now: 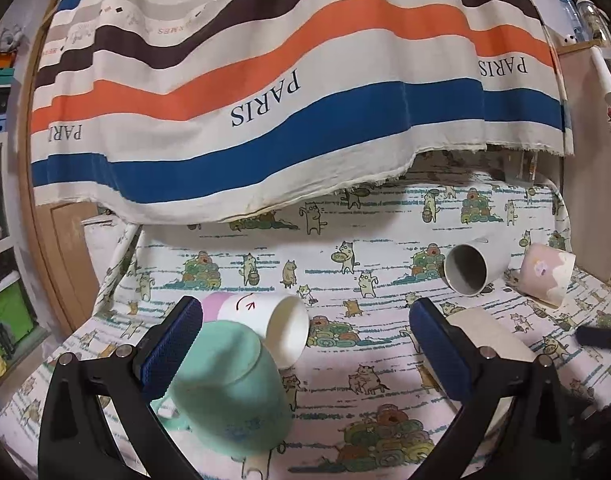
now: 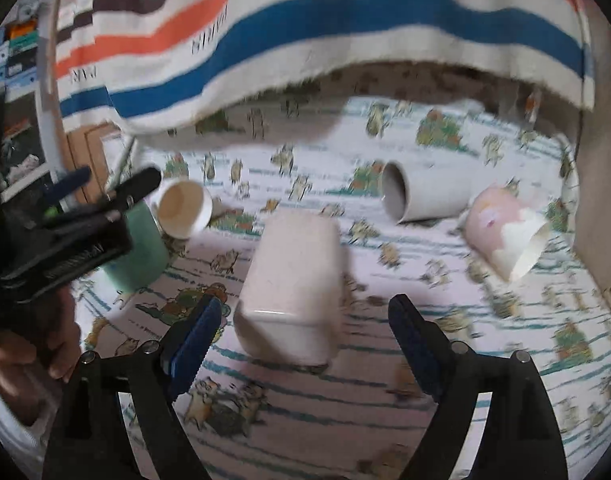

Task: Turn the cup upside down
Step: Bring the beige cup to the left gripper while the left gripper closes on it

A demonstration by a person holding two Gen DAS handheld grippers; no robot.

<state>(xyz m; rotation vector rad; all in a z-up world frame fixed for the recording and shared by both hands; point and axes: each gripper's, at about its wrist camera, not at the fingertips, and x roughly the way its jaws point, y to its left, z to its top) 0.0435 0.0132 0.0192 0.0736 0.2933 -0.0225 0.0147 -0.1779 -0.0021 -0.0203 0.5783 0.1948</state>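
A mint-green mug stands upside down on the cat-print cloth, just inside my left gripper's left finger; the jaws are wide open and nothing is held. It also shows at the left of the right wrist view. A white and pink cup lies on its side behind it. A beige squarish cup stands upside down between and just beyond my right gripper's open fingers. A grey cup and a pink cup lie on their sides at the right.
A striped PARIS cloth hangs over the back of the table. A wooden panel stands at the right edge. My left gripper and the hand holding it fill the left side of the right wrist view.
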